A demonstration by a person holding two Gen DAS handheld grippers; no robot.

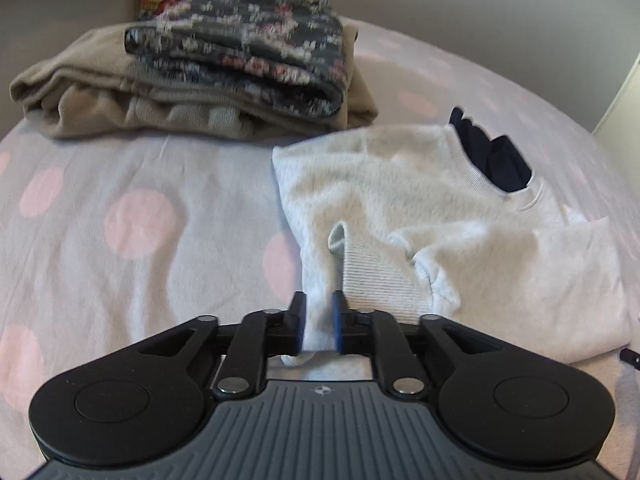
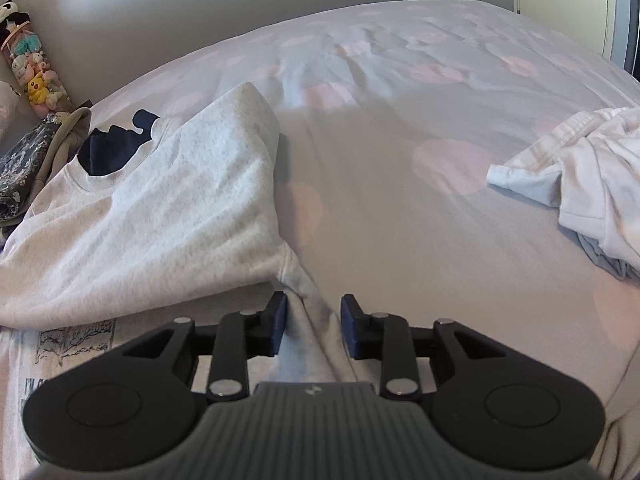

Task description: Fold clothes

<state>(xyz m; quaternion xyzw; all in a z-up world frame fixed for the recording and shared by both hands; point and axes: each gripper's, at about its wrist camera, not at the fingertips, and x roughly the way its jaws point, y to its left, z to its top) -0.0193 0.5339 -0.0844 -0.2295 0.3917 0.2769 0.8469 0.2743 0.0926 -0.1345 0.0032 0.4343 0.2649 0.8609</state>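
Now the pale grey sweatshirt (image 1: pixel 420 208) lies half folded on the polka-dot bed (image 1: pixel 120 220), just near of the finished stack, a floral garment (image 1: pixel 240 56) on a beige one (image 1: pixel 80 92). My left hand-held gripper (image 1: pixel 319 322) has a fold of its hem between barely parted pads; whether they pinch I cannot tell. My right hand-held gripper (image 2: pixel 314 326) straddles a ridge of the cloth, released. I'd clamp both, lift evenly, fold toward the collar.
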